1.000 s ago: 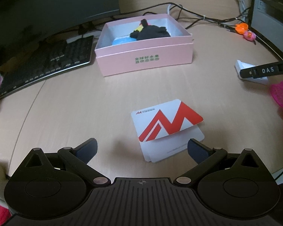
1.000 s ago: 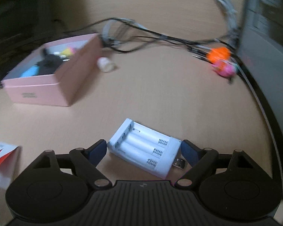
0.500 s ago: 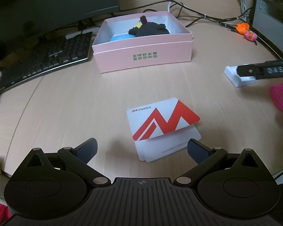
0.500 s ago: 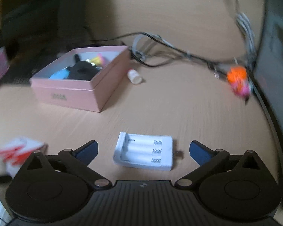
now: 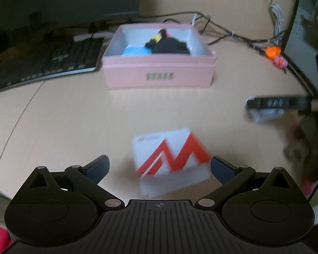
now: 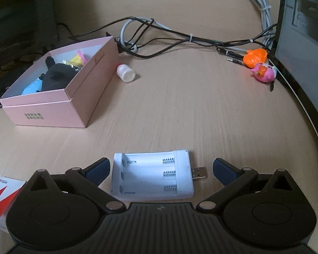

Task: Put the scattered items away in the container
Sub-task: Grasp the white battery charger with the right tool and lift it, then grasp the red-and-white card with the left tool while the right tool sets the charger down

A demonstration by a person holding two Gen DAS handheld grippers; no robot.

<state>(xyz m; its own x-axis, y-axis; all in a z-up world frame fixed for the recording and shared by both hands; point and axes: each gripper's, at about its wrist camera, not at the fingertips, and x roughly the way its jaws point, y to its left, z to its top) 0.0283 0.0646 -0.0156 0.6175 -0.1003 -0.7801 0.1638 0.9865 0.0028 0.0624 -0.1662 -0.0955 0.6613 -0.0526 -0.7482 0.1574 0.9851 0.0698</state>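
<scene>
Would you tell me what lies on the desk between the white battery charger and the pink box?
Nothing: in the right wrist view, only bare desk separates the white battery charger from the pink box.

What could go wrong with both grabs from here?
1. The right gripper, open, brackets the white battery charger along its length, so the far pad would likely press the thin USB plug and could bend it or twist the charger.
2. The left gripper, open, straddles loosely stacked red-and-white cards; closing may fan them apart or lift only some.
</scene>
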